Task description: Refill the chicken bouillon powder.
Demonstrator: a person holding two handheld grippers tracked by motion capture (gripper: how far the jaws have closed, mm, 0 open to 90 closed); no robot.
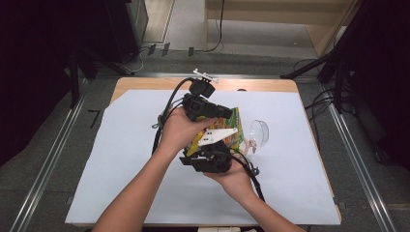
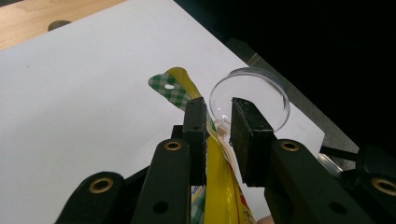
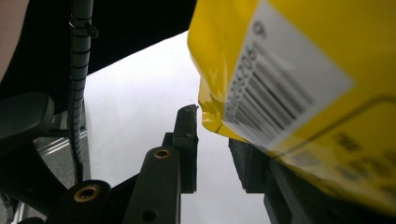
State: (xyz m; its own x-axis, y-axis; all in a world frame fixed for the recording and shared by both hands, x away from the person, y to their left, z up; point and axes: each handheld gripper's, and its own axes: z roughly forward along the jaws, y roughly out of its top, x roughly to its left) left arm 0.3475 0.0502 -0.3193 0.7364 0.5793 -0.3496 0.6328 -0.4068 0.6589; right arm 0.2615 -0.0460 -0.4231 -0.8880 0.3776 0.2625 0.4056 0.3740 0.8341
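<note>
Over the middle of the white sheet (image 1: 145,174) that covers the wooden surface (image 1: 140,83), the person holds a yellow snack bag (image 1: 234,129) up off the sheet between the two grippers. The clear plastic cup (image 1: 259,133) lies tipped on its side on the sheet, just beside the bag on the side away from the person's left arm.

The left gripper (image 2: 217,122) comes at the bag from its far side. In the left gripper view its jaws stand a narrow gap apart, with the bag's yellow edge running up between them and lying against the left jaw; the bag's crimped green-and-white checked top (image 2: 172,88) sticks out past the jaw tips. Whether the other jaw presses on the bag I cannot tell, so the grip itself is unclear. Beyond the jaws the cup's open mouth faces the camera.

The right gripper (image 1: 209,159) sits just on the near side of the bag, under the grey plate. In the right gripper view its jaws are partly apart with white sheet showing between them, and the bag's lower corner, with its barcode label (image 3: 280,88), hangs over the right jaw and hides it. Whether that jaw touches the bag I cannot tell.
</note>
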